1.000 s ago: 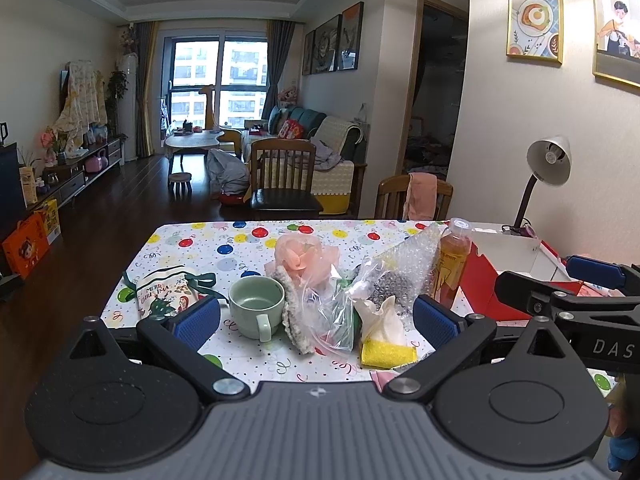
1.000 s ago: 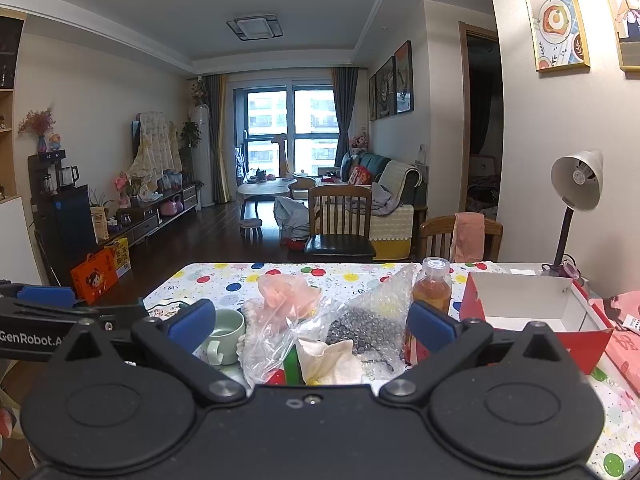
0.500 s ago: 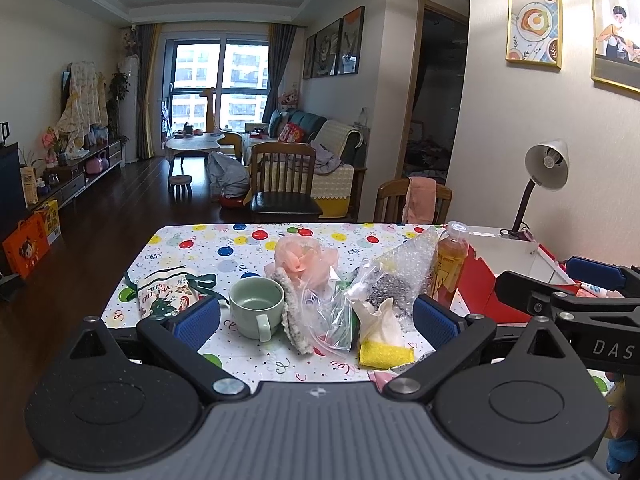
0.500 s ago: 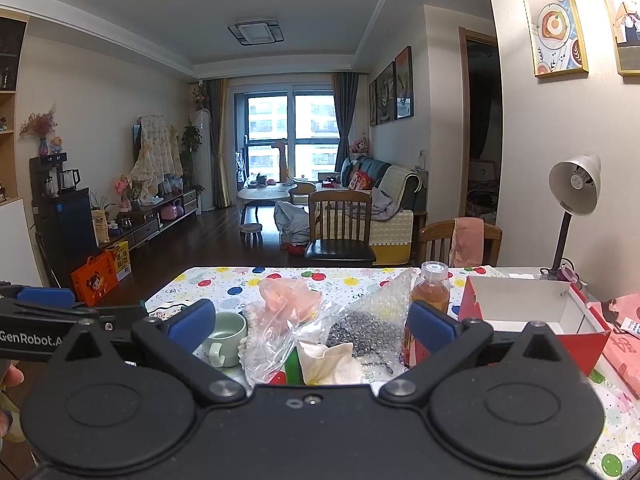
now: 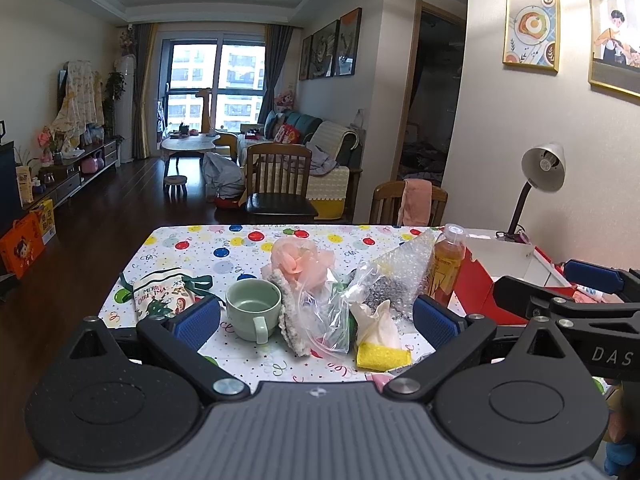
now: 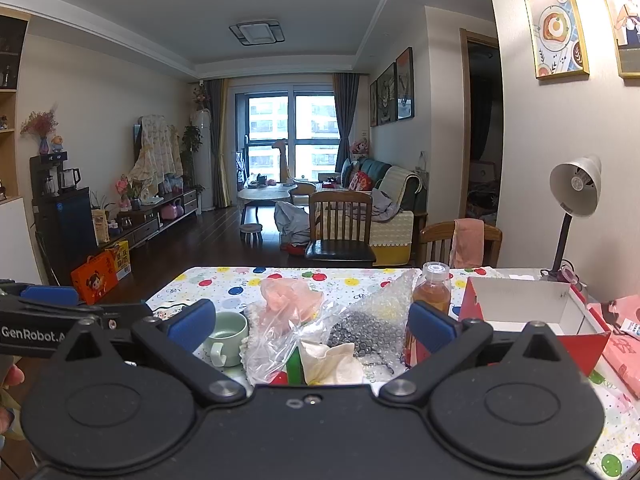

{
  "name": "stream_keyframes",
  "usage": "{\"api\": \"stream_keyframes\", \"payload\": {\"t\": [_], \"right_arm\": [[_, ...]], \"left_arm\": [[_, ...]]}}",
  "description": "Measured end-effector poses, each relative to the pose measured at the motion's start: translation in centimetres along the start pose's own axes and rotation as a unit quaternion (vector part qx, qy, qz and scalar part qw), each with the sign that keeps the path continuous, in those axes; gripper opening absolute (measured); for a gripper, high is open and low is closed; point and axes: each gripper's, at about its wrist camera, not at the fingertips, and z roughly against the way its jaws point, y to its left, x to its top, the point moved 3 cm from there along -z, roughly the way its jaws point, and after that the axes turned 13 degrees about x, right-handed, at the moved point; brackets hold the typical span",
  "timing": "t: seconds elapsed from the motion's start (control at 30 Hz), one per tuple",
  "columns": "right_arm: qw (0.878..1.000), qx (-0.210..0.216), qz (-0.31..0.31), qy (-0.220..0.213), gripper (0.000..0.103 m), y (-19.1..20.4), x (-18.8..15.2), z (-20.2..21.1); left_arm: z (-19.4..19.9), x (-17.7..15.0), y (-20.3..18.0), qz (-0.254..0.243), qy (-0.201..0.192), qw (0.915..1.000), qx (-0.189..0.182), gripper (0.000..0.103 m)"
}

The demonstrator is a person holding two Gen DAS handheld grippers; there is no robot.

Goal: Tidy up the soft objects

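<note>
A heap of soft things lies mid-table: a pink mesh puff [image 5: 298,262], a grey fuzzy cloth [image 5: 291,322], a clear plastic bag [image 5: 332,316], bubble wrap [image 5: 394,280], a white tissue [image 5: 376,322] and a yellow sponge [image 5: 382,356]. The puff [image 6: 288,298], bag [image 6: 280,340], bubble wrap [image 6: 372,320] and tissue [image 6: 332,364] also show in the right wrist view. My left gripper [image 5: 316,318] is open and empty, hovering before the heap. My right gripper [image 6: 312,326] is open and empty, beside it.
A green mug [image 5: 253,308] and a Christmas pouch [image 5: 162,296] sit left of the heap. A tea bottle [image 5: 448,266] and an open red box [image 6: 524,312] stand to the right, with a desk lamp [image 6: 572,200] and pink packets [image 6: 624,344]. Chairs stand beyond the dotted tablecloth [image 5: 224,248].
Both wrist views have tilted slightly upward, so the table sits a little lower in frame. Nothing on the table has moved and both grippers stay open.
</note>
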Motion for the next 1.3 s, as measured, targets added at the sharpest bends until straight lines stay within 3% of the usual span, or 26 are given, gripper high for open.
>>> {"api": "stream_keyframes", "payload": {"t": [0.63, 1.3], "right_arm": [[1.0, -0.004, 0.0, -0.001, 0.101, 0.2, 0.3, 0.1], [1.0, -0.011, 0.002, 0.017, 0.101, -0.9, -0.4, -2.9]], "left_arm": [[-0.6, 0.4, 0.8, 0.005, -0.006, 0.9999, -0.01, 0.103], [-3.7, 0.5, 0.8, -0.007, 0.0, 0.9996, -0.028, 0.103]]}}
